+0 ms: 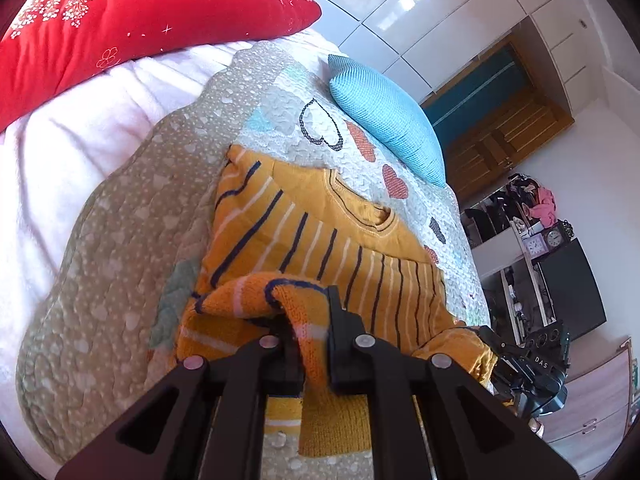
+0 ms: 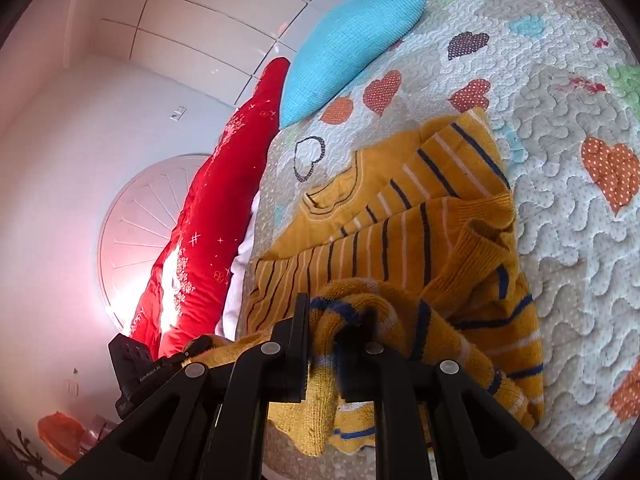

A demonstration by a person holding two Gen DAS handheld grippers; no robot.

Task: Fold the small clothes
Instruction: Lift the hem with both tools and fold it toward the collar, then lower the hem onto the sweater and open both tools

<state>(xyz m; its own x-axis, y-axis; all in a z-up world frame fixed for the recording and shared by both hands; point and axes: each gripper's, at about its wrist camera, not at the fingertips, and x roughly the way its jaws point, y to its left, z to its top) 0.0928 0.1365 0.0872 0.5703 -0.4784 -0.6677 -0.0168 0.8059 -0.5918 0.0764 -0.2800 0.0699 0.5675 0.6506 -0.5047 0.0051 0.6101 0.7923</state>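
A small mustard-yellow knitted sweater [image 1: 320, 232] with navy and white stripes lies on the quilted bedspread [image 1: 120, 240], collar toward the pillows. My left gripper [image 1: 310, 320] is shut on a fold of its lower hem, which is lifted off the bed and drapes between the fingers. In the right wrist view the same sweater [image 2: 380, 216] shows its collar and a sleeve folded across the body. My right gripper [image 2: 324, 328] is shut on the bunched hem at the other bottom corner, also raised. The right gripper [image 1: 532, 364] shows at the right edge of the left wrist view.
A red pillow [image 1: 120, 28] and a blue knitted cushion [image 1: 388, 120] lie beyond the sweater at the head of the bed. White sheet [image 1: 60, 160] lies beside the quilt. Shelves with clocks and clutter [image 1: 548, 236] stand off the bed's far side.
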